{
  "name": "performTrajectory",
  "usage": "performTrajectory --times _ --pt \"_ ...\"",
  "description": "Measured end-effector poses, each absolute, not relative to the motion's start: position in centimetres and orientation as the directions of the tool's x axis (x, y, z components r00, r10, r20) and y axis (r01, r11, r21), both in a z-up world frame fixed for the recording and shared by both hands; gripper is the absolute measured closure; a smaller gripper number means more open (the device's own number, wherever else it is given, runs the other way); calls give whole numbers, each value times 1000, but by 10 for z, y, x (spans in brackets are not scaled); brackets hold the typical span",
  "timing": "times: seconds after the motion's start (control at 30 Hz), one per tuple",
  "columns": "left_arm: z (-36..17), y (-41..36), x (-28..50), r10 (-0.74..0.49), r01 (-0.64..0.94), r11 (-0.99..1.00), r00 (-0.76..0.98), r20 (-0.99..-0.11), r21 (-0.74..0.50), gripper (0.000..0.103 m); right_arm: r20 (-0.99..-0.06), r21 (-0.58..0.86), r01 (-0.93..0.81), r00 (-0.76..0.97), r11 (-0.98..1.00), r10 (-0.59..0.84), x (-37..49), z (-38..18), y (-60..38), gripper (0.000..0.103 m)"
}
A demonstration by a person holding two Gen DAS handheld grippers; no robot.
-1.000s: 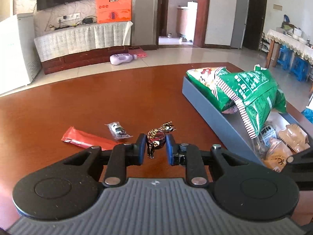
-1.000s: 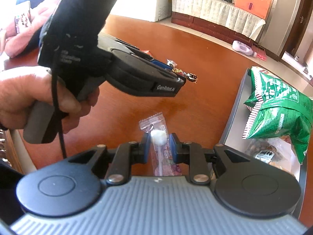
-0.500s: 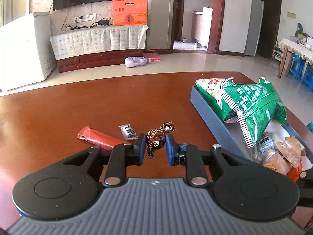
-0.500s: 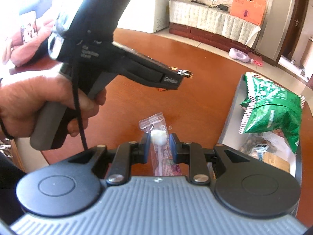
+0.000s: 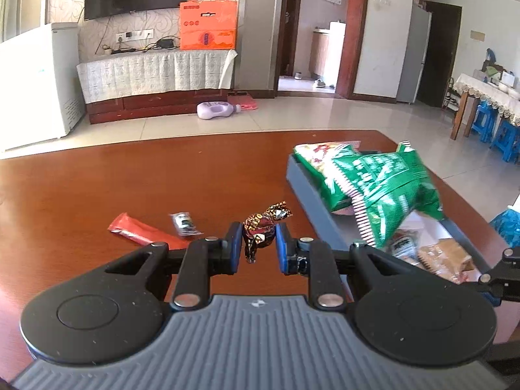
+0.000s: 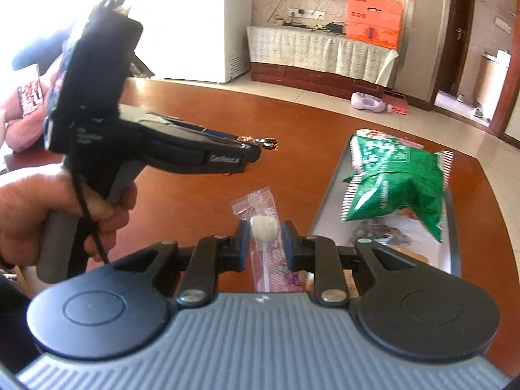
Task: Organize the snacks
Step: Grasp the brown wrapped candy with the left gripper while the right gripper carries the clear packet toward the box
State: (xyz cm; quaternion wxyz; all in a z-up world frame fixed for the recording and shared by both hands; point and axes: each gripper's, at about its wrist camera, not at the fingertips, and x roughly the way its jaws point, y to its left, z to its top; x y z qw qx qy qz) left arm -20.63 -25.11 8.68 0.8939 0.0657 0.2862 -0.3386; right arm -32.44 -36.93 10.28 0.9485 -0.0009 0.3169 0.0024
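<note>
My left gripper (image 5: 259,239) is shut on a brown foil-wrapped candy (image 5: 261,227), held above the red-brown table. My right gripper (image 6: 264,232) is shut on a white lollipop in a clear pink wrapper (image 6: 264,227). In the right wrist view the left gripper (image 6: 256,145), held by a person's hand (image 6: 39,214), hangs to the left with the foil candy (image 6: 266,142) at its tip. A grey tray (image 5: 312,195) on the right holds a green chip bag (image 5: 373,178) and several small snack packs (image 5: 442,256).
A red flat packet (image 5: 139,232) and a small clear-wrapped dark snack (image 5: 183,224) lie on the table (image 5: 130,182) left of the left gripper. The tray's near wall (image 6: 328,201) lies just right of my right gripper. Floor and furniture lie beyond the table edge.
Both grippers have risen and drifted with their snacks still held; the tray and chip bag sit lower and further right in the left view. The left gripper appears higher in the right view.
</note>
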Motion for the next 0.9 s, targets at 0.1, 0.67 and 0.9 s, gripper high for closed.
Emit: performTrajectory --times 0.1,0.67,0.9 --pt "89 -259 -213 -585 657 749 595 -550 -86 77 -593 6 28 805 1000 -19 -333 103 -380 78" --pt "87 -309 -247 -660 741 663 516 -546 -102 77 -574 38 187 808 982 -132 -360 104 -437 78" --pt "79 -331 -254 -684 777 621 473 -555 -105 77 -562 65 256 808 964 -176 -362 101 -458 78"
